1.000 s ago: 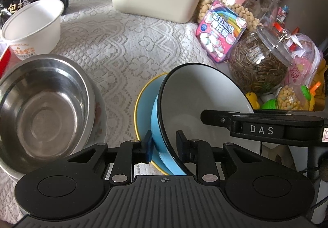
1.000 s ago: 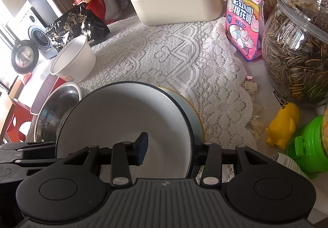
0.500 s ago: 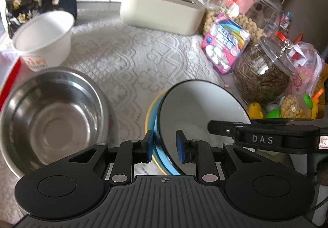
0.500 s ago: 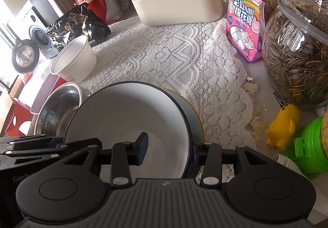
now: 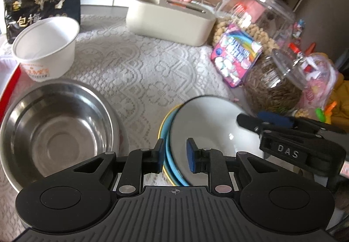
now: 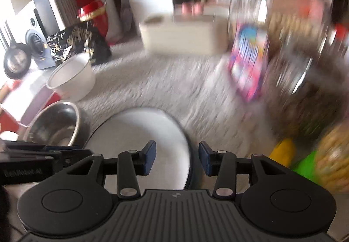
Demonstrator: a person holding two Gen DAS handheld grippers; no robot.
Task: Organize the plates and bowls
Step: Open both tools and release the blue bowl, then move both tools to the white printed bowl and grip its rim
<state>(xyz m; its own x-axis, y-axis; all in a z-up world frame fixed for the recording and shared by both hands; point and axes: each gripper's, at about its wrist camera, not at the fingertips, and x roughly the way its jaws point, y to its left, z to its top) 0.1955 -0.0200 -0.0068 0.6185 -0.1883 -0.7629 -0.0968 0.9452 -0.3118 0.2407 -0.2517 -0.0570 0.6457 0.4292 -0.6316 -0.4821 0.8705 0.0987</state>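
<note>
While the left gripper (image 5: 174, 156) straddles the near rim of the blue bowl (image 5: 172, 163), its blue pads stand a little off each side of that rim, so jaws slightly apart and not visibly pressing. The bowl, white inside, sits in a yellow-edged plate (image 5: 161, 133) on the lace cloth (image 5: 139, 67). The right gripper (image 6: 177, 158) is over the opposite rim; its jaws are opening, the rim lying between them with clear gaps on both sides, no grip. Both grippers point steeply down at the bowl from the near table edge, the right one's black fingers crossing above the bowl's right side in the left wrist view. Just left of the plate is a steel bowl (image 5: 54, 133), rims near but apart. Beyond that stands a white paper bowl (image 5: 45, 46), and behind it a black snack bag (image 5: 43, 0). Open cloth runs from the plate back to a cream box (image 5: 170, 22). Right side is crowded: a pink candy bag (image 5: 236, 56) and glass jars (image 5: 274, 85) stand close to the bowl's far right edge. Right wrist view is motion-blurred, details there unclear.
</note>
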